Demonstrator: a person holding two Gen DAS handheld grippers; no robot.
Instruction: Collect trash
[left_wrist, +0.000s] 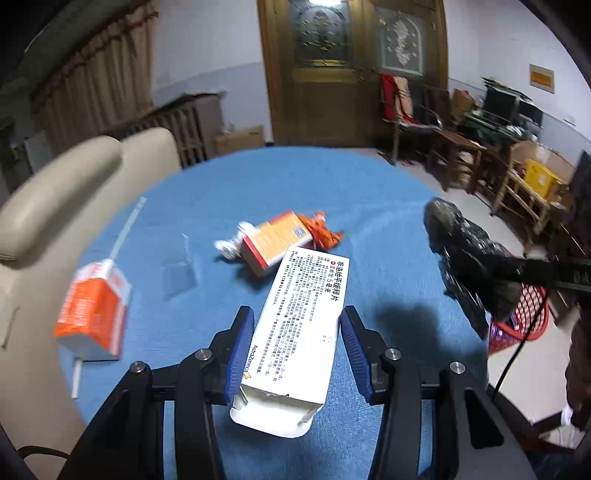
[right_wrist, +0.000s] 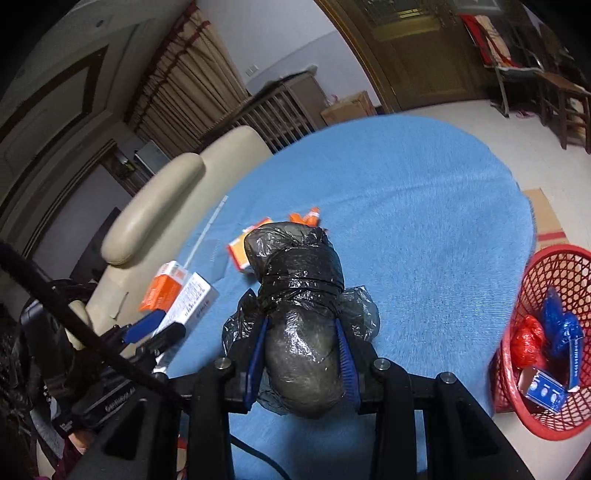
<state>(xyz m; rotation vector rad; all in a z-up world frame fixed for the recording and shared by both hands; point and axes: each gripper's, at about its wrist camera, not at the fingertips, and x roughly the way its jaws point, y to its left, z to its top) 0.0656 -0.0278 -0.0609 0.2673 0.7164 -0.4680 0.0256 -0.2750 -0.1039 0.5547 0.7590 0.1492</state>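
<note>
In the left wrist view my left gripper (left_wrist: 297, 317) is shut on a white medicine box (left_wrist: 301, 295) with black print, held above the blue table cloth (left_wrist: 258, 184). My right gripper (right_wrist: 302, 326) is shut on a black plastic bag bundle (right_wrist: 295, 266), also lifted off the table. That bundle (left_wrist: 458, 254) shows at the right of the left wrist view. An orange box (left_wrist: 275, 242), crumpled foil (left_wrist: 231, 245) and an orange wrapper (left_wrist: 325, 229) lie mid-table. Another orange and white box (left_wrist: 92, 306) rests at the left edge. A red mesh basket (right_wrist: 554, 254) stands on the floor to the right.
A beige padded chair (left_wrist: 74, 177) stands against the table's left side. A clear plastic scrap (left_wrist: 181, 273) and a thin white stick (left_wrist: 127, 225) lie on the cloth. The basket holds blue and red trash (right_wrist: 554, 332). Wooden furniture (left_wrist: 524, 184) and cartons line the far right wall.
</note>
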